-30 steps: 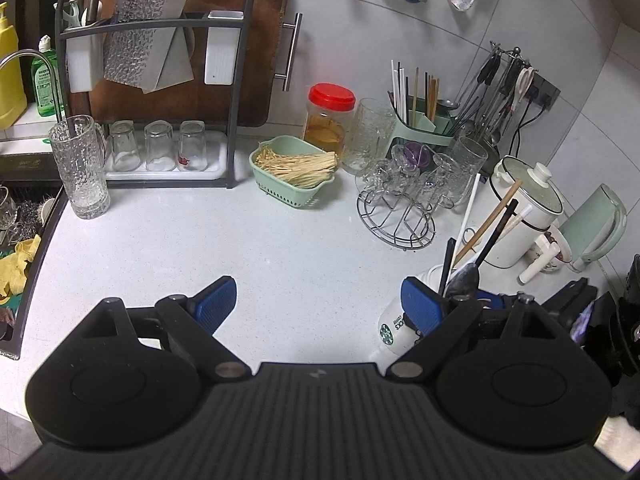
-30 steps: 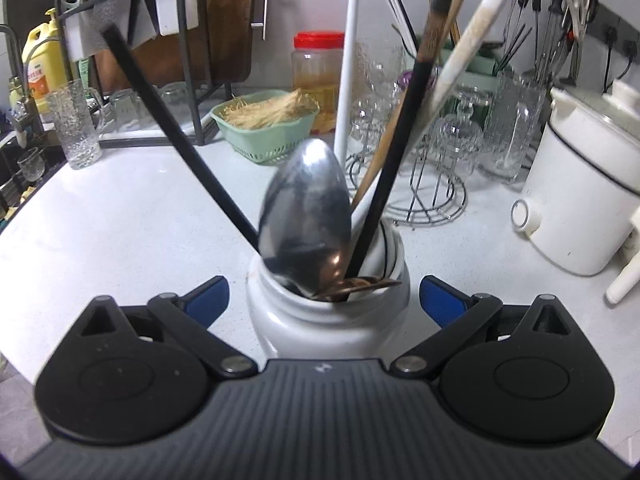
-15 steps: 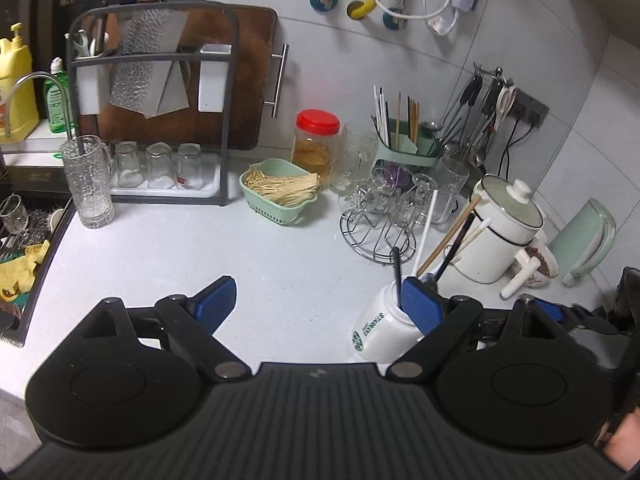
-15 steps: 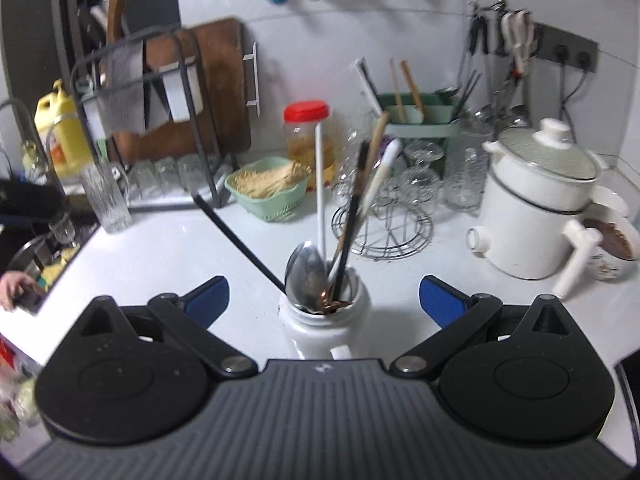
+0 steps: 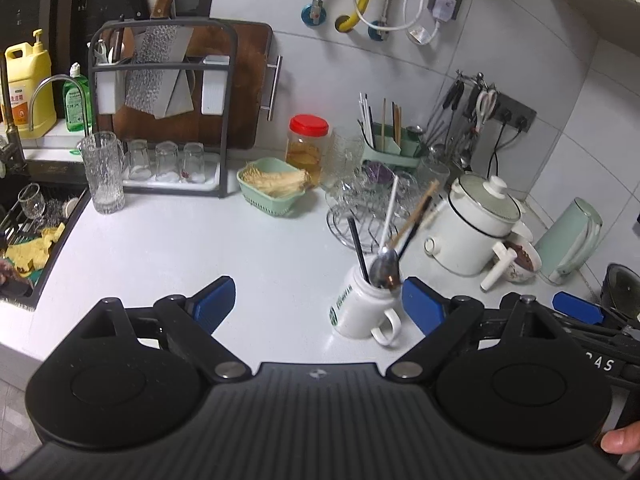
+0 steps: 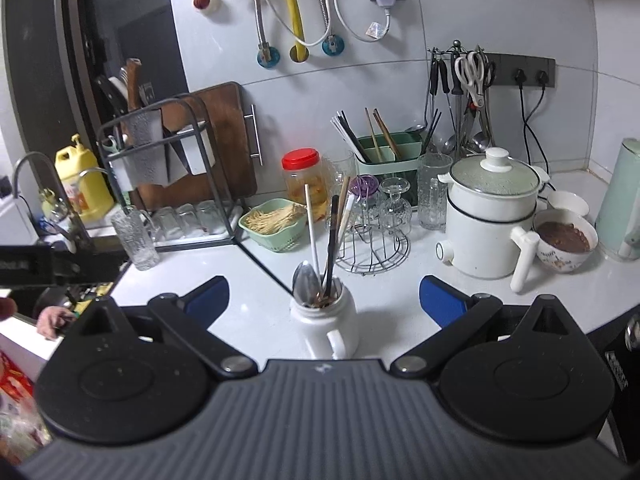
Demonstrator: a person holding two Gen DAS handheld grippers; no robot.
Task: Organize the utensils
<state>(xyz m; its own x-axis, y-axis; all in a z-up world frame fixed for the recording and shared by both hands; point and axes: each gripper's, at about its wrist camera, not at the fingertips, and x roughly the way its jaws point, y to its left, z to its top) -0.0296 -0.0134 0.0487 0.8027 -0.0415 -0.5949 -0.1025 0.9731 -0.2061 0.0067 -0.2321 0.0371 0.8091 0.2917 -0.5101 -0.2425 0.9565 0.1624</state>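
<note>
White tile backs a white counter crowded with kitchenware. At far left a sink holds a wine glass and a yellow cloth, with a yellow detergent jug behind the tap. Next comes a dark rack carrying a cleaver and a wooden cutting board, upturned glasses on its tray, and a tall ribbed glass standing just beside it. A green basket of toothpicks sits in front of a red-lidded jar.

Right of centre on the counter stands the white mug, upright, handle toward the camera, holding a metal spoon bowl-up along with several chopsticks that lean out of it. Behind it is a wire glass stand, then a green utensil caddy, a white lidded pot, a bowl of brown food and a pale green kettle.

The left claw hangs above the counter, jaws spread wide and empty, the mug near its right finger. The right claw is likewise wide open and empty, with the mug between its fingers but touching neither.
</note>
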